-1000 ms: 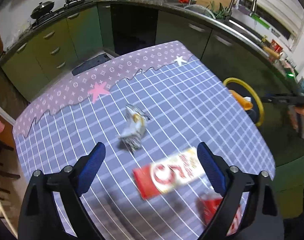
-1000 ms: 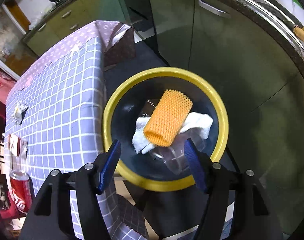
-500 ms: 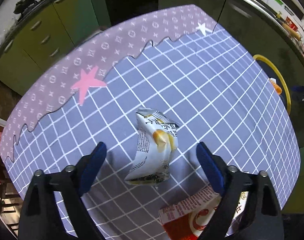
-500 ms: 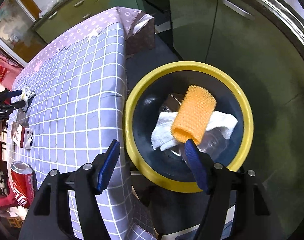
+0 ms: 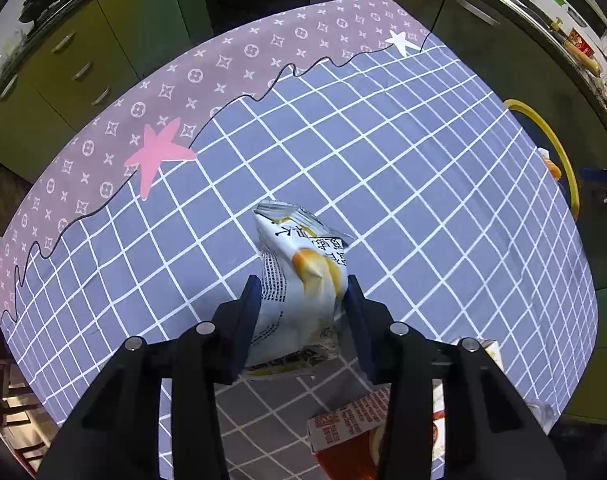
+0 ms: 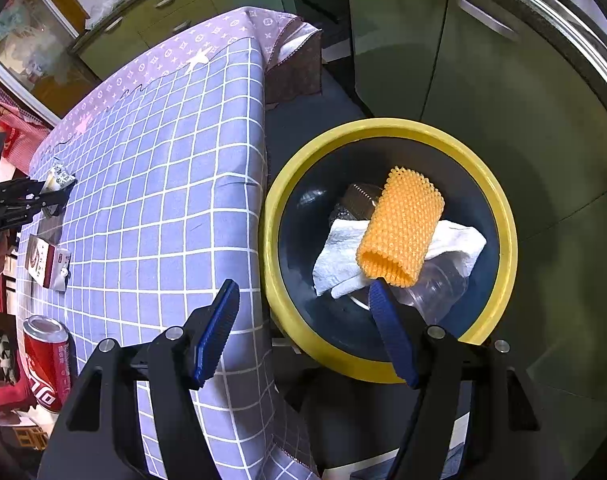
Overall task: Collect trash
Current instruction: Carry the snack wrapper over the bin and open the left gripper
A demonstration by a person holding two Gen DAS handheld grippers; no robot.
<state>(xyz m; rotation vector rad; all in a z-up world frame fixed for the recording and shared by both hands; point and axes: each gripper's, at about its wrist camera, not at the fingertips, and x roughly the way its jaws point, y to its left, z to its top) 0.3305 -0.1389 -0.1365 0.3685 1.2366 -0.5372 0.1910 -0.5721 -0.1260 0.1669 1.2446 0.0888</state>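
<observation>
A crumpled white and yellow snack wrapper (image 5: 299, 280) lies on the checked tablecloth (image 5: 403, 184). My left gripper (image 5: 301, 292) is shut on the wrapper, one finger on each side. The wrapper also shows in the right wrist view (image 6: 57, 176), held by the left gripper. My right gripper (image 6: 303, 296) is open and empty, above the near rim of the yellow-rimmed bin (image 6: 503, 216). The bin holds an orange foam net (image 6: 401, 228), a white tissue (image 6: 339, 256) and a clear plastic bottle (image 6: 439, 284).
A red and white carton (image 6: 47, 260) lies on the table near the left gripper; it also shows in the left wrist view (image 5: 343, 436). A red soda can (image 6: 47, 360) stands at the table's near corner. Green kitchen cabinets (image 6: 463, 60) run behind the bin.
My left gripper moved forward over the snack wrapper and closed on it. My right gripper drifted left, from above the bin toward the table's edge, still open.
</observation>
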